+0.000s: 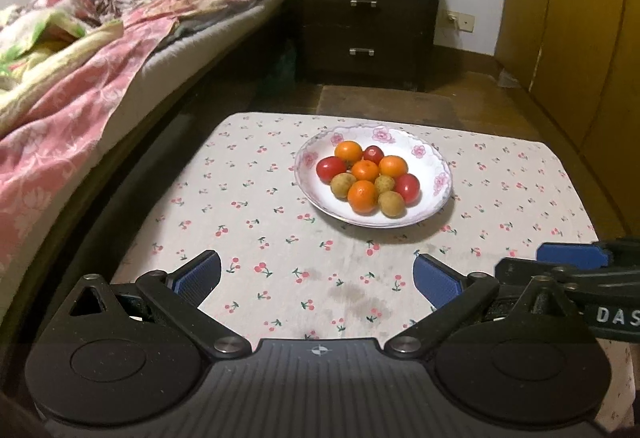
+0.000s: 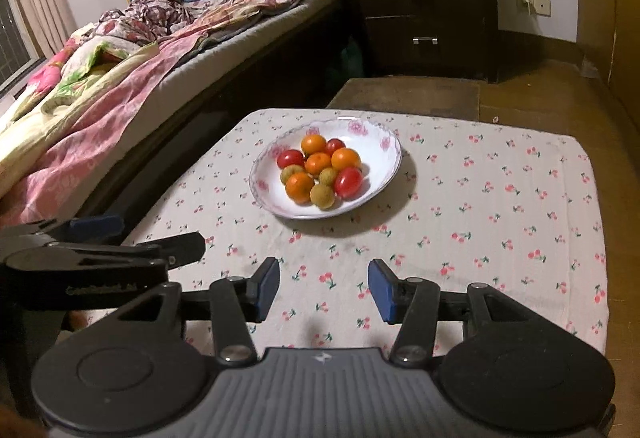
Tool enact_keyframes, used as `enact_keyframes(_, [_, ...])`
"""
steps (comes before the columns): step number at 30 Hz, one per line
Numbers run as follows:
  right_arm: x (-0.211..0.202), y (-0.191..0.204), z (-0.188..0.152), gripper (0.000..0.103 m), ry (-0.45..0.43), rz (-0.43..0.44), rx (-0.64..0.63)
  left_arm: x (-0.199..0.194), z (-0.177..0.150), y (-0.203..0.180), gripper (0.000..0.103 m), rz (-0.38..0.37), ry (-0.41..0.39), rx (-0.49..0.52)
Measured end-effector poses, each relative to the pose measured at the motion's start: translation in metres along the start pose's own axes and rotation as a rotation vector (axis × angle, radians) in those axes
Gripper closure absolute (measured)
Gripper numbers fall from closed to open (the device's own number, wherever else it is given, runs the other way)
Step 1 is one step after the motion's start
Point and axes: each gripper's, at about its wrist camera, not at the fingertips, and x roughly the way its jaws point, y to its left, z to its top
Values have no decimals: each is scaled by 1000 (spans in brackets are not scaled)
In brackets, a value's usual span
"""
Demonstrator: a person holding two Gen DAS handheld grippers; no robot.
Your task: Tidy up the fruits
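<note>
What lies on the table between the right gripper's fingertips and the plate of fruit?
Only bare cherry-print tablecloth separates the right gripper from the plate, seen in the right wrist view.

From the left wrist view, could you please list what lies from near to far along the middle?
Left claw → cherry-print tablecloth → plate of fruits → floor → dark nightstand.

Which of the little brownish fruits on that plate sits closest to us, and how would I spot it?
Start at the table with the cherry-print cloth and find the white flowered plate near its far side. In the heap, look to the near edge: the brownish fruit lies right of the front orange fruit. Unlike its shiny red and orange neighbours, it is dull tan and nearest the rim.
</note>
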Motion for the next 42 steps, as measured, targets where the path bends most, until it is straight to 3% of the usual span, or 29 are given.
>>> enact_keyframes(12, [3, 1, -5, 47, 21, 16, 0, 7, -6, 7, 0, 21, 62, -78])
enact_keyframes(17, [8, 3, -7, 47, 41, 18, -7, 10, -10, 6, 0, 65, 68, -57])
enact_keyframes(25, [16, 0, -12, 47, 80, -17, -1, 13, -20, 4, 0, 10, 124, -81])
enact_keyframes(42, [23, -3, -18, 46, 125, -53, -2, 12, -31, -3, 0, 1, 158, -69])
